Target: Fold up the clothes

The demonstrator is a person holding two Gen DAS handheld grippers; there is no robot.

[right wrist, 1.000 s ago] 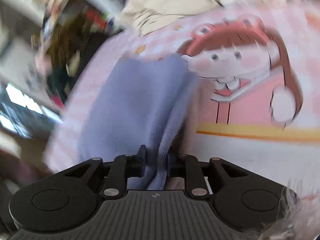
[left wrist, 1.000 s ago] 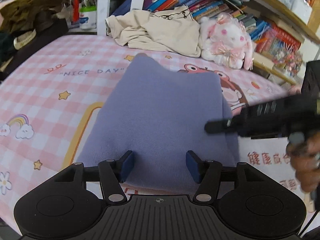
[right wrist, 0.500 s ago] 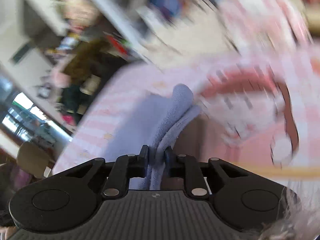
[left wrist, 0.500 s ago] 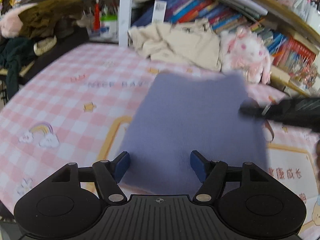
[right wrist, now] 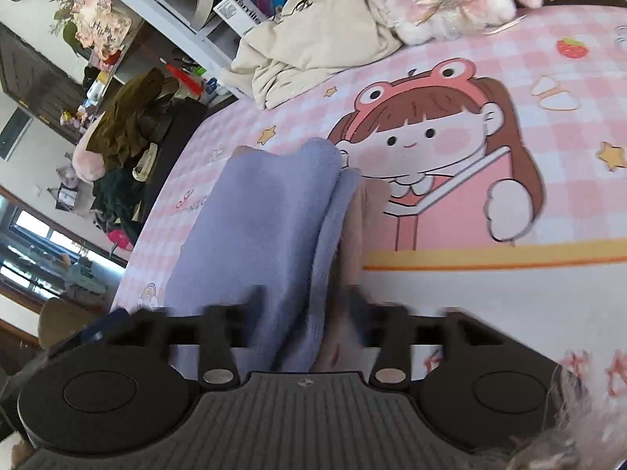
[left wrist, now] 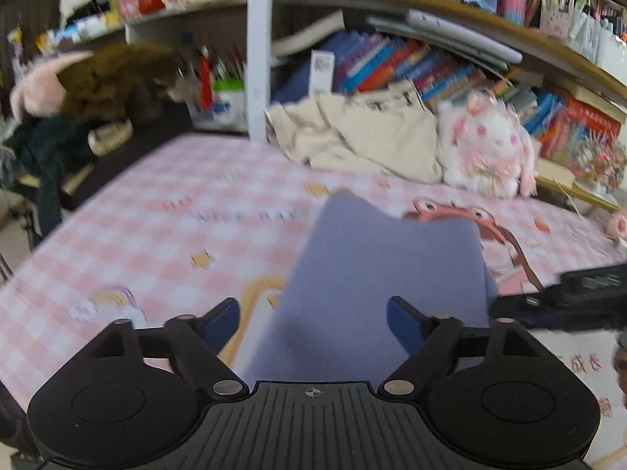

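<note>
Both tongs are letting go – the left gripper [left wrist: 313, 319] has its jaws spreading wide with the lilac garment [left wrist: 384, 274] lying under and between them, pads clear of the cloth. Across from it, the right gripper [right wrist: 301, 307] is also opening, its blurred jaws parting around the garment's [right wrist: 266, 231] doubled right edge, which looks free of the pads. That garment lies folded on the pink checked sheet [left wrist: 156, 211], beside the printed cartoon girl [right wrist: 423, 145]. To do this release well, I'd wait until both sets of pads are fully off the fabric, then lift straight away – dragging sideways would likely pull the stacked layers askew
</note>
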